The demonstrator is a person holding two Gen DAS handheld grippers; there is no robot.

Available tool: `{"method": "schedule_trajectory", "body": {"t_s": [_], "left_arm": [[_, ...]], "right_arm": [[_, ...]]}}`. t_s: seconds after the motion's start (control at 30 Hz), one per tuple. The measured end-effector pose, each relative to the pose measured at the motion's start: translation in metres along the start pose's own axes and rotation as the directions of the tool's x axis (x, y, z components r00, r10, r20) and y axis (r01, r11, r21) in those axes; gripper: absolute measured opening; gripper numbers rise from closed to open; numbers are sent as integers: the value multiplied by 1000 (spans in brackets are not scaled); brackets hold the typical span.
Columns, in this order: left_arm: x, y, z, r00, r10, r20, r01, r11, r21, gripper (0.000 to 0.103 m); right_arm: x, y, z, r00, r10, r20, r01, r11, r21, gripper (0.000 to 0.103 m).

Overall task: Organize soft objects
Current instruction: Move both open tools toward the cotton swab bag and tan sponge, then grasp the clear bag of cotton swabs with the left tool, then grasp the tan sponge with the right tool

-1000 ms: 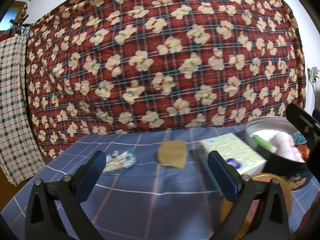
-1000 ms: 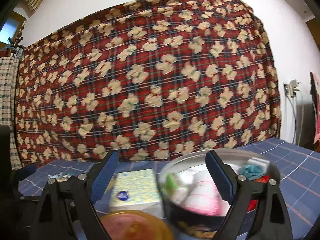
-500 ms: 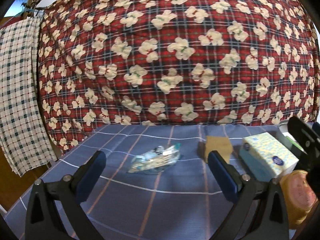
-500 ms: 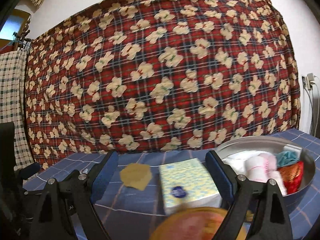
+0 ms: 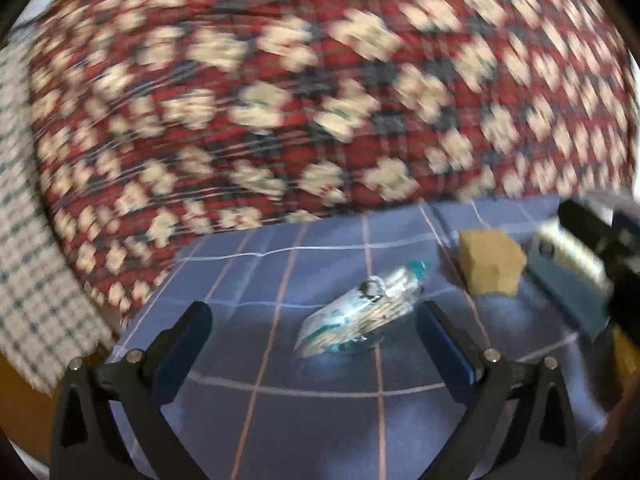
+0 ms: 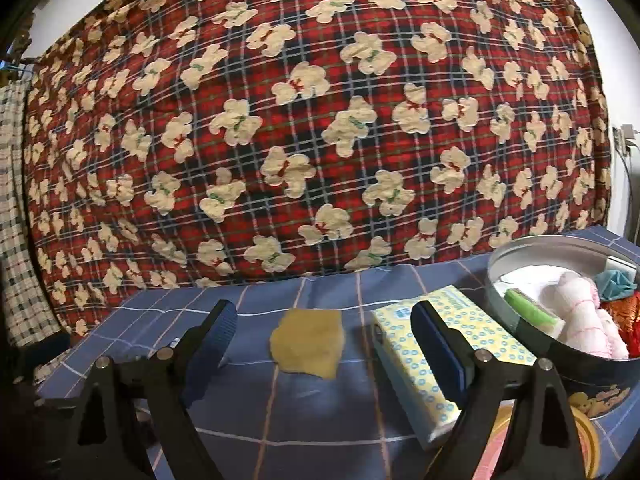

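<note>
left gripper [image 5: 314, 320]: being held wide open, empty, crinkled clear-and-teal plastic packet [image 5: 360, 312] between fingers | right gripper [image 6: 322, 328]: being held wide open, empty, yellow sponge block [image 6: 308, 342] between fingers

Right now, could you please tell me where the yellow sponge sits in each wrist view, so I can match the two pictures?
Left wrist view: the yellow sponge lies right of centre on the blue checked cloth, right of the clear plastic packet.
Right wrist view: the sponge lies near the centre, low, framed between the open fingers of the right hand-held gripper.
Shared landmark: the tissue box, just right of the sponge in both.
</note>
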State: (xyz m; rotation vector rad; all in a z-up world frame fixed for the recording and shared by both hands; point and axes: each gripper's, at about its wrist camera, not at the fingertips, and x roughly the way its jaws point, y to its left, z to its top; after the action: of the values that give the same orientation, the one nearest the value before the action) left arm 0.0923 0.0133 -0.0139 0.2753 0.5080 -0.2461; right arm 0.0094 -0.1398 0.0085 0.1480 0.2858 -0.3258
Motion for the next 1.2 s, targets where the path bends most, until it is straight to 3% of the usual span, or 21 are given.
{"method": "schedule_trajectory", "body": {"t_s": [0.13, 0.23, 0.3, 0.4, 0.5, 0.7, 0.83, 1.07, 1.2], "left_arm": [[32, -19, 5, 993, -64, -97, 77, 987, 138, 102], [52, -29, 8, 988, -51, -149, 80, 978, 194, 95], [64, -26, 10, 981, -51, -188, 86, 980, 181, 89], [78, -17, 9, 962, -93, -255, 127, 985, 119, 58], [84, -11, 6, 951, -116, -287, 144, 986, 80, 55], [82, -8, 4, 944, -160, -288, 178, 984, 34, 42], [75, 9, 2, 943, -218, -250, 184, 971, -155, 40], [53, 33, 8, 973, -154, -172, 100, 953, -287, 39], [52, 50, 10, 980, -117, -162, 62, 949, -311, 39]], "right_arm": [[0, -4, 1, 1000, 29, 0, -29, 999, 18, 90], [0, -7, 2, 999, 42, -4, -42, 998, 39, 90], [1, -8, 2, 999, 48, -11, -47, 998, 43, 90], [1, -7, 2, 999, 52, -17, -51, 998, 40, 90], [3, -6, 2, 998, 53, -23, -52, 998, 32, 90], [4, -4, 1, 998, 57, -33, -57, 998, 19, 90], [8, -1, 0, 996, 68, -62, -67, 998, 8, 90], [37, 19, 0, 987, 49, -153, -50, 999, -6, 91], [66, 37, -1, 972, 13, -233, -24, 999, -45, 90]]}}
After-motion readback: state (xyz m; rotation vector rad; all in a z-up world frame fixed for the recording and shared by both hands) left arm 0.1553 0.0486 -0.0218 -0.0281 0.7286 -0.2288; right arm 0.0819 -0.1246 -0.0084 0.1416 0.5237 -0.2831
